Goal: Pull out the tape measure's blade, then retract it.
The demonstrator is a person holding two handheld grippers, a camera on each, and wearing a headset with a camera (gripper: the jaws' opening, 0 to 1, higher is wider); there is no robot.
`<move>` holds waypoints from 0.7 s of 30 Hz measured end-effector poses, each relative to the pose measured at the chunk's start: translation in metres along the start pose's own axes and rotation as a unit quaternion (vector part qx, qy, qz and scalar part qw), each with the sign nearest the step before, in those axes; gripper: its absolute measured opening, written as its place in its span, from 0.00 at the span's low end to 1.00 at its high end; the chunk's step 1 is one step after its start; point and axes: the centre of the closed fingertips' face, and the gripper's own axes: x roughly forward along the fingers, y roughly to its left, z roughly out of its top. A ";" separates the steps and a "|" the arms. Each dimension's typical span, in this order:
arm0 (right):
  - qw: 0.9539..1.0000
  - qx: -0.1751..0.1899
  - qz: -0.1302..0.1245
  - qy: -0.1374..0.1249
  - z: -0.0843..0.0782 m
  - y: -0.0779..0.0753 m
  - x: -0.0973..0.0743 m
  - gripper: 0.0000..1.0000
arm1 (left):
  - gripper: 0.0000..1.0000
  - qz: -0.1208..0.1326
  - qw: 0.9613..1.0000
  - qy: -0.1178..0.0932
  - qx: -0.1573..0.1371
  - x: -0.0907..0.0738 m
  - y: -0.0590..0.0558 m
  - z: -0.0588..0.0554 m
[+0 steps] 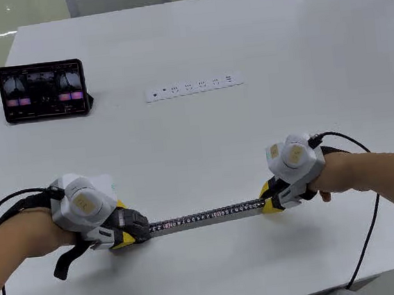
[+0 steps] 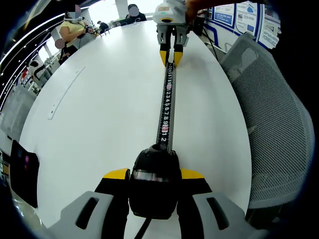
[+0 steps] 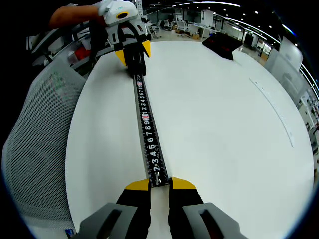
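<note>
My left gripper (image 1: 125,232) (image 2: 154,174) is shut on the black tape measure case (image 1: 133,227) (image 2: 154,181), low over the white table near its front edge. The black blade (image 1: 205,217) (image 2: 166,102) (image 3: 148,133) with white numbers runs out straight to the right. My right gripper (image 1: 270,200) (image 3: 159,184) is shut on the blade's end. In the right gripper view the left gripper (image 3: 132,51) and the case (image 3: 134,59) sit at the far end of the blade. In the left gripper view the right gripper (image 2: 171,53) stands at the blade's far end.
A tablet (image 1: 42,90) with a lit screen stands at the table's back left. A white power strip (image 1: 192,87) lies across the middle of the table (image 1: 242,38). A grey mesh chair (image 2: 271,119) (image 3: 37,144) is beside the table. Black cables (image 1: 368,221) trail from both grippers.
</note>
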 end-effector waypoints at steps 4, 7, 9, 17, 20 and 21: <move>1.000 -0.002 0.001 0.003 -0.001 0.000 -0.001 0.09 | 0.32 0.003 1.000 -0.001 0.000 -0.001 -0.001 0.000; 1.000 -0.002 0.001 0.005 -0.002 0.000 -0.002 0.09 | 0.32 0.004 1.000 -0.001 0.000 -0.001 -0.001 0.001; 1.000 -0.001 0.000 0.006 -0.003 0.000 -0.002 0.09 | 0.32 0.002 1.000 0.000 0.000 -0.001 -0.001 0.001; 1.000 -0.004 0.000 0.010 -0.002 -0.001 -0.002 0.09 | 0.32 0.000 1.000 -0.001 -0.002 0.000 0.001 0.000; 1.000 -0.015 0.000 0.020 -0.002 0.000 -0.001 0.10 | 0.32 0.000 1.000 -0.002 -0.003 0.000 0.000 0.001; 1.000 -0.021 -0.001 0.024 -0.001 0.000 -0.001 0.10 | 0.32 0.000 1.000 -0.002 -0.003 0.000 0.000 0.001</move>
